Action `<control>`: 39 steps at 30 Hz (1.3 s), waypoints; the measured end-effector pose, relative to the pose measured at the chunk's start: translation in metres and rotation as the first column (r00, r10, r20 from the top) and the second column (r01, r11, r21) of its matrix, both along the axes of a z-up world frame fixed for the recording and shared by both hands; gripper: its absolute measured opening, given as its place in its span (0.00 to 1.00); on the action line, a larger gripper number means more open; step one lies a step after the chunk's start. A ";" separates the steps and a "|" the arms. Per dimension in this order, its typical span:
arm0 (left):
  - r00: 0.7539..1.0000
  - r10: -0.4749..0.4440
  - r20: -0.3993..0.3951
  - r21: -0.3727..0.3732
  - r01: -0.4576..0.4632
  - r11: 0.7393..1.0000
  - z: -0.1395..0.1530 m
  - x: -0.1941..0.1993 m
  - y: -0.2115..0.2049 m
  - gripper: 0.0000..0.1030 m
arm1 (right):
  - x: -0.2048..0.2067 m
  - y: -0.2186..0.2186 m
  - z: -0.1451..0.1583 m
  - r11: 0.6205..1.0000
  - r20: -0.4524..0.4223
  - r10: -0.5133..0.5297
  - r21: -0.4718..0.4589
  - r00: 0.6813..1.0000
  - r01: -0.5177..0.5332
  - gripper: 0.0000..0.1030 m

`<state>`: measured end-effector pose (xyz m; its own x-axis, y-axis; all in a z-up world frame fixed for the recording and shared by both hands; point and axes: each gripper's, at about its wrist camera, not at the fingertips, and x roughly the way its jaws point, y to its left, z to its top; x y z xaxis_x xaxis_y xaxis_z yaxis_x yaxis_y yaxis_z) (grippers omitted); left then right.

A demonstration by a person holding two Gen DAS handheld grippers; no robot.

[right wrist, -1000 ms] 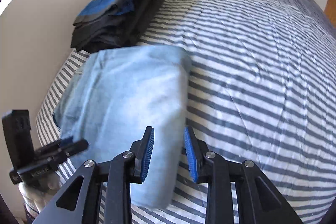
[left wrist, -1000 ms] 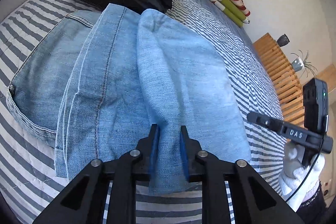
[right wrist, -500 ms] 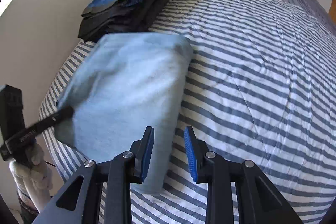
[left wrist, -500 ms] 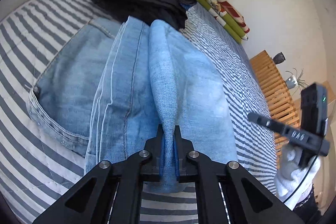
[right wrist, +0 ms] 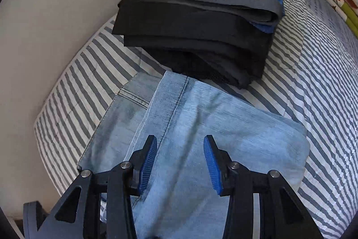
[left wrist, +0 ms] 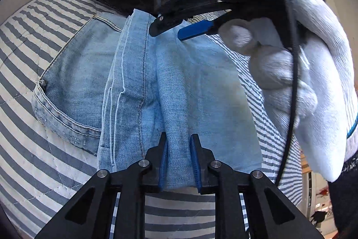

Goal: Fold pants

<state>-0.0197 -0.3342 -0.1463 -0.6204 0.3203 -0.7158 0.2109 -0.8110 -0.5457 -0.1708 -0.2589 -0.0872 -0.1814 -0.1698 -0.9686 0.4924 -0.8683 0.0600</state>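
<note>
Your right tongs (left wrist: 172,31) have swung over the jeans (left wrist: 201,86), jaws apart. Left tongs (left wrist: 178,162) have loosened around the fold ridge, likely so you can press it flat on the bed (right wrist: 313,73).

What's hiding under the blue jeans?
The jeans lie on a striped bed cover, which shows all around them. Their far end reaches the stack of dark folded clothes. Whatever is directly beneath the denim is covered, so only more cover can be guessed there.
</note>
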 end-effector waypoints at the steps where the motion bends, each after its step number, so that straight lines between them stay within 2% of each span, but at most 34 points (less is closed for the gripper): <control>1: 1.000 -0.002 -0.001 -0.006 0.002 1.000 0.000 0.001 0.000 0.13 | -0.001 -0.007 -0.006 0.998 -0.014 0.005 0.057 1.000 -0.004 0.38; 3: 1.000 -0.007 -0.010 0.008 0.007 1.000 0.000 0.003 -0.003 0.10 | -0.002 -0.015 -0.015 0.989 -0.040 0.011 0.148 0.999 -0.005 0.38; 4: 1.000 -0.007 -0.016 0.014 0.007 1.000 0.002 0.004 -0.004 0.09 | -0.003 -0.015 -0.018 0.987 -0.035 0.004 0.160 0.999 0.002 0.37; 7: 0.999 -0.004 -0.050 0.029 0.005 1.000 0.011 0.009 -0.009 0.08 | -0.006 -0.006 -0.016 0.993 -0.006 -0.040 0.107 0.999 0.040 0.15; 10: 0.995 0.009 -0.099 0.037 -0.006 0.999 0.025 0.022 -0.018 0.08 | -0.004 0.006 0.000 0.996 0.006 -0.085 0.040 0.996 0.085 0.07; 14: 0.989 0.082 -0.122 0.084 -0.072 0.994 0.028 0.043 -0.048 0.08 | 0.006 -0.006 0.031 0.999 -0.020 -0.049 -0.022 0.999 0.049 0.06; 16: 0.985 0.128 -0.112 0.100 -0.117 0.988 0.023 0.052 -0.064 0.08 | 0.008 -0.021 0.036 0.999 -0.026 -0.035 -0.027 0.999 0.034 0.06; 21: 0.972 0.214 -0.092 0.112 -0.204 0.973 0.017 0.070 -0.098 0.07 | 0.003 -0.069 0.014 0.999 0.000 -0.011 -0.034 1.000 0.011 0.06; 26: 0.966 0.256 -0.022 0.146 -0.250 0.957 -0.005 0.063 -0.131 0.07 | -0.008 -0.095 -0.013 1.000 -0.004 -0.017 -0.001 1.000 0.017 0.06; 27: 0.967 0.255 -0.016 0.137 -0.250 0.958 -0.007 0.062 -0.131 0.08 | -0.009 -0.098 -0.018 1.000 -0.004 -0.014 0.005 1.000 0.014 0.06; 30: 0.967 0.253 -0.016 0.060 -0.252 0.966 -0.003 0.059 -0.120 0.13 | -0.011 -0.101 -0.026 0.999 0.017 0.038 -0.019 0.999 -0.038 0.17; 33: 0.953 0.301 -0.014 0.033 -0.301 0.953 0.005 0.062 -0.120 0.20 | -0.009 -0.085 0.000 0.984 0.049 0.068 -0.166 0.996 -0.059 0.19; 35: 0.941 0.330 -0.075 0.022 -0.330 0.944 0.019 0.070 -0.124 0.20 | -0.001 -0.064 0.031 0.968 -0.005 0.091 -0.235 0.996 -0.089 0.24; 37: 0.940 0.307 -0.147 0.009 -0.309 0.951 0.036 0.073 -0.117 0.20 | 0.013 -0.033 0.060 0.945 -0.063 0.125 -0.296 0.990 -0.138 0.27; 39: 0.948 0.259 -0.184 0.024 -0.259 0.966 0.046 0.066 -0.103 0.20 | 0.027 0.005 0.077 0.949 -0.145 0.112 -0.277 0.983 -0.149 0.27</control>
